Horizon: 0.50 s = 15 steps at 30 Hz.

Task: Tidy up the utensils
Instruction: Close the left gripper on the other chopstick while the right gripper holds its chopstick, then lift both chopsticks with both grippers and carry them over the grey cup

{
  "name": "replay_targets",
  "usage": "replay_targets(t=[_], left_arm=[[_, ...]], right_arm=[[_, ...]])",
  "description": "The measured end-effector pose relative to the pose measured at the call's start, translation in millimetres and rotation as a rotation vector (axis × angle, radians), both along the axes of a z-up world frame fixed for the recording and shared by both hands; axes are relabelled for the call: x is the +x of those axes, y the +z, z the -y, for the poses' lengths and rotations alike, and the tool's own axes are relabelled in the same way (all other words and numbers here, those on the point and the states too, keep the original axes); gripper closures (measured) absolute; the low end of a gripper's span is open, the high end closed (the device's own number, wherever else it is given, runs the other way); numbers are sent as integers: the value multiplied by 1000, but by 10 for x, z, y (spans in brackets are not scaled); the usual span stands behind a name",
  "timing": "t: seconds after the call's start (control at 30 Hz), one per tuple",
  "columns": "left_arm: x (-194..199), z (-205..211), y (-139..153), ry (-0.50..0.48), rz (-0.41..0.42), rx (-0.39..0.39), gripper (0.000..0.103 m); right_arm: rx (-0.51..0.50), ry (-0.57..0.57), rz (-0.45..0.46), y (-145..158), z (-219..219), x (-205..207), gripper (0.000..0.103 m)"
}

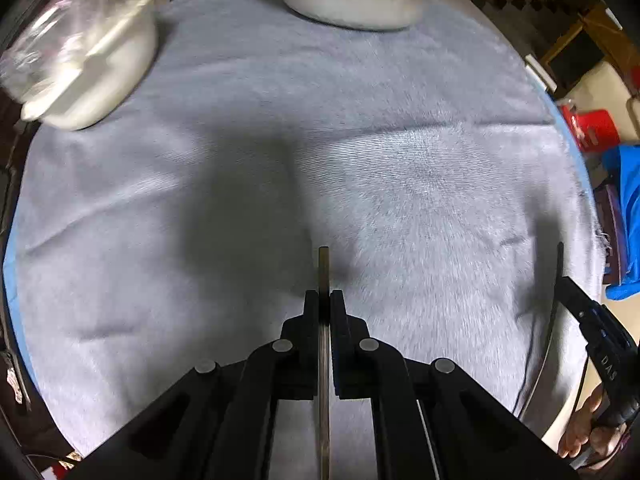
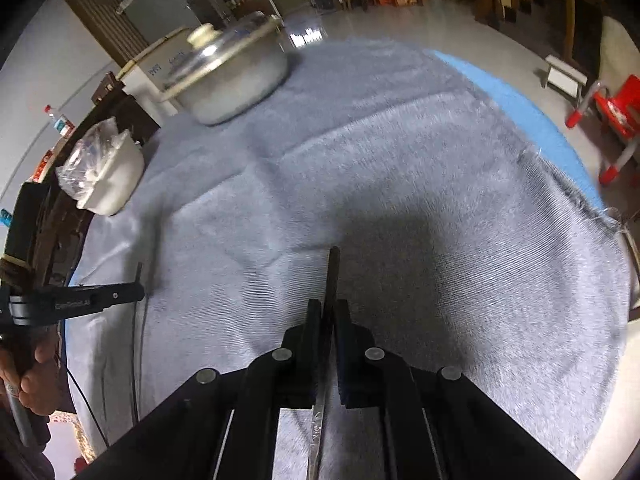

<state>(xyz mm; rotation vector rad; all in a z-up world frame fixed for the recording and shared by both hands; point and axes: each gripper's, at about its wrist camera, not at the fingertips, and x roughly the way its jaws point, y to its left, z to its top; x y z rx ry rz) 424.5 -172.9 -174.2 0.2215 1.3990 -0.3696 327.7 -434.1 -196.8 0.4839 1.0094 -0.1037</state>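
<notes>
Both grippers are clamped on utensils. Left gripper [image 1: 325,296] has its jaws together on a thin metal utensil handle [image 1: 324,268], seen edge-on, which projects past the fingertips toward 12 o'clock and runs back between the fingers to the bottom of the left wrist view. Right gripper [image 2: 329,305] is closed the same way on a second flat metal utensil [image 2: 332,272]; its shank [image 2: 318,432] carries faint stamped marking. Which kind of utensil each one is cannot be told, since the working ends are out of view.

Task status, as a judgement: both utensils are lifted clear of the surface and neither is placed. No utensil holder or tray is visible, so the destination is unconfirmed. Candidates are the metal pot [image 2: 236,80] at 11 o'clock in the right wrist view, with its lid on, and the white bowl [image 2: 114,176] at 9 o'clock, which holds a crumpled clear plastic bag [image 2: 86,156]. Transport and release remain.

Surface: a table covered by a grey-blue pile cloth [image 1: 400,160], creased, with a blue layer [image 2: 520,104] showing at its edge. No loose utensils lie on the visible cloth. A thin black cable [image 2: 140,340] trails across it near the left gripper.

Room: a polished pale floor, wooden furniture and stocked shelving toward 12 o'clock, and a red plastic chair [image 2: 612,120] at 3 o'clock. A hand [image 1: 588,424] grips the right tool at 4 o'clock in the left wrist view.
</notes>
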Motion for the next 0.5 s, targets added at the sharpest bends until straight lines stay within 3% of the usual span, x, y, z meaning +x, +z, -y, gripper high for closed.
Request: replay_targets(t=[0.33, 0.5], left_arm=[[-383, -660, 829, 73, 205, -104, 98], [-772, -936, 1261, 102, 324, -171, 98]], right_arm=[[-35, -16, 184, 633, -91, -521, 96], [-83, -30, 295, 981, -248, -919, 97]])
